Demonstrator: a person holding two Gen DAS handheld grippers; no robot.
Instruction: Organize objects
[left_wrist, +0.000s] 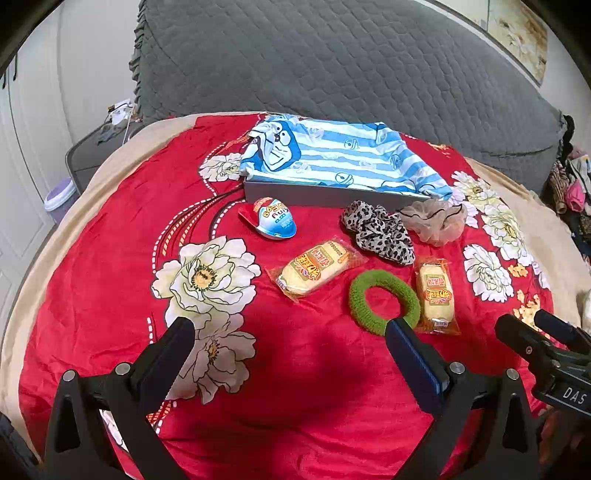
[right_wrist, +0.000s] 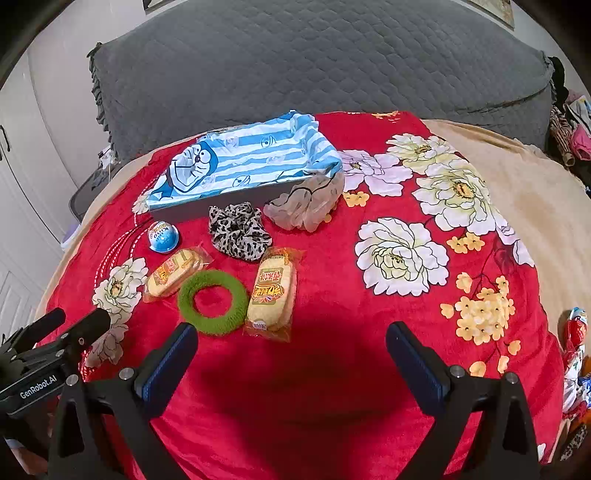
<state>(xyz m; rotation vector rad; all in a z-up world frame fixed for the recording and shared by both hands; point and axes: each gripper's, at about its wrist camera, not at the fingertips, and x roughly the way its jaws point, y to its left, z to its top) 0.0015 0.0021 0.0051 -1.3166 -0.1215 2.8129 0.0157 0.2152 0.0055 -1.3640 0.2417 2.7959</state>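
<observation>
Bed, red floral blanket (left_wrist: 314, 387). Far: grey box (left_wrist: 317, 194), striped cloth lining. Near it: egg-shaped packet (left_wrist: 275, 219) left, leopard scrunchie (left_wrist: 380, 230), beige scrunchie (left_wrist: 436, 219) right. Nearer: two snack cakes (left_wrist: 314, 267) (left_wrist: 436, 293), green hair ring (left_wrist: 384, 301) between.

Home bedroom, pretty clearly. Bed (right_wrist: 498, 206) taking up most of view, wearing red floral blanket (right_wrist: 332, 332) over beige sheet. Big grey quilted headboard cover (left_wrist: 332, 55) sitting behind it. White wardrobe doors (left_wrist: 22, 166) running along left wall, clothes pile (left_wrist: 570, 184) spilling at right edge, framed flower picture (left_wrist: 524, 33) hanging above.
</observation>
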